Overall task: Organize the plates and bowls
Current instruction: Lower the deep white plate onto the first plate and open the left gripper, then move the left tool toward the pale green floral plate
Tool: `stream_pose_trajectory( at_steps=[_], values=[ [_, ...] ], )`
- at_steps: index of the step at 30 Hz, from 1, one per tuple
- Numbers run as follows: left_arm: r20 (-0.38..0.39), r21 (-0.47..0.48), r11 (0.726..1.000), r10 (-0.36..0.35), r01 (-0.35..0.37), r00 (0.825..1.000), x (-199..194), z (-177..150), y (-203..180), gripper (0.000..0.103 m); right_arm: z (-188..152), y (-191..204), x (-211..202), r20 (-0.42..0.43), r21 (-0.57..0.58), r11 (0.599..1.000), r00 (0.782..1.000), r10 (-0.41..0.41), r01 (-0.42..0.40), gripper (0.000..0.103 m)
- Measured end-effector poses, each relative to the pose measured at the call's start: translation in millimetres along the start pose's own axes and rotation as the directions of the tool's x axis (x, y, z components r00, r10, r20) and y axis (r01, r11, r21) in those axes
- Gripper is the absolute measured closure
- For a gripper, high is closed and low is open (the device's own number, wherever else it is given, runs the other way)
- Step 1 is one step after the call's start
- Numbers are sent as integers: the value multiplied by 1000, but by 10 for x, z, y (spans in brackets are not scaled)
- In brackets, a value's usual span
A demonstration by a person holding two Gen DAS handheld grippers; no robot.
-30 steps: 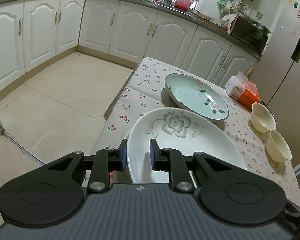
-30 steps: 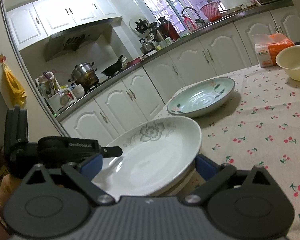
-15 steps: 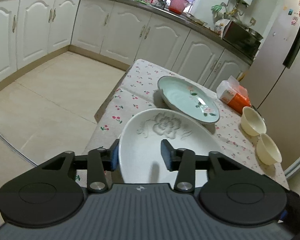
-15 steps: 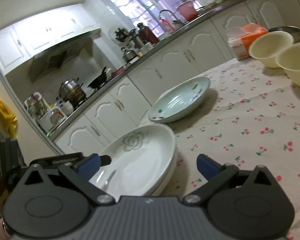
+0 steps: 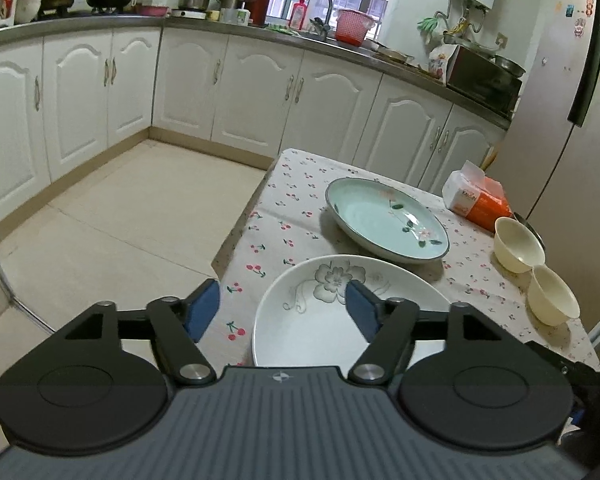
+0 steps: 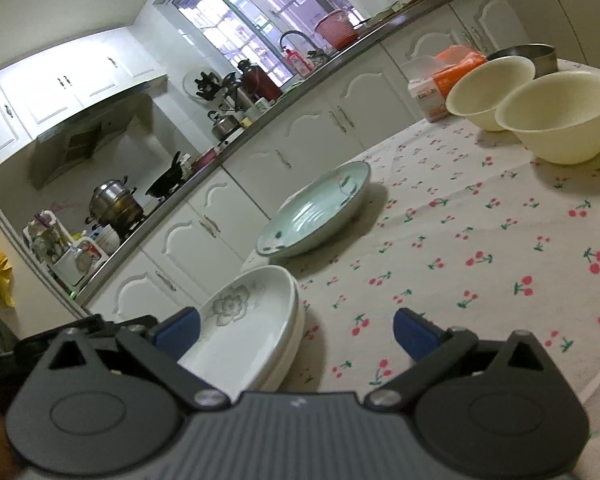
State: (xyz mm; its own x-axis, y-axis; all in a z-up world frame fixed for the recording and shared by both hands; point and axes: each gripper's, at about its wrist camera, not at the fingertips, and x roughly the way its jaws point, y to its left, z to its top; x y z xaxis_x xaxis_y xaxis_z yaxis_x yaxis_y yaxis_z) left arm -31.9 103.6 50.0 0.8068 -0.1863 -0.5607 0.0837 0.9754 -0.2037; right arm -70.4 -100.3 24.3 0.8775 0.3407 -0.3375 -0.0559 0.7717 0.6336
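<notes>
The worktop [image 5: 284,216], under a cherry-print cloth, carries a stack of white flowered plates [image 5: 316,328] at its near edge, a pale green plate [image 5: 384,220] beyond, two cream bowls [image 5: 520,244] side by side, and a tissue box [image 5: 476,200].

A home kitchen: white cabinets [image 5: 256,88], sink faucet [image 5: 320,0], stovetop pots [image 6: 114,202], cherry-print tablecloth [image 6: 480,240].

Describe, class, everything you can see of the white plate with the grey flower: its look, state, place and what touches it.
The white plate is round, shallow and glossy, apparently ceramic, with a grey flower and curling stems painted inside near its far rim. It is empty and lies level at the near corner of the cherry-print tablecloth. In the right wrist view it sits on top of another white plate, stacked. The green plate lies just behind it. The left gripper has just been opening and no longer touches it.
</notes>
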Motion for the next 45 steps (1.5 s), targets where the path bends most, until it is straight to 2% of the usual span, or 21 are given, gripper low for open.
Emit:
stream_pose_trajectory(
  at_steps=[3,8,20,25,30,38,45],
  values=[
    [0,16,1000,16,-16,1000,20,-1,-22,4,16,-77,-21,16,38,999,1000,-11,10,1],
    [-6,41,998,41,-40,999,61,-9,-37,3,33,-205,-96,61,105,994,998,-19,12,1],
    [-8,104,989,107,-106,994,108,4,-160,0,23,-168,-119,73,87,996,997,-36,29,1],
    [-9,142,984,114,-112,993,164,52,-240,0,33,-170,-129,69,105,994,997,-40,32,1],
    [-10,174,978,120,-116,993,247,99,-301,0,75,-120,-130,43,58,995,996,-81,79,1],
    [-29,217,969,127,-118,991,439,176,-454,0,431,-94,-123,19,-6,982,982,-187,187,1],
    [-38,243,964,118,-105,992,512,264,-494,0,797,-37,19,26,-68,971,973,-229,230,1]
  ],
)
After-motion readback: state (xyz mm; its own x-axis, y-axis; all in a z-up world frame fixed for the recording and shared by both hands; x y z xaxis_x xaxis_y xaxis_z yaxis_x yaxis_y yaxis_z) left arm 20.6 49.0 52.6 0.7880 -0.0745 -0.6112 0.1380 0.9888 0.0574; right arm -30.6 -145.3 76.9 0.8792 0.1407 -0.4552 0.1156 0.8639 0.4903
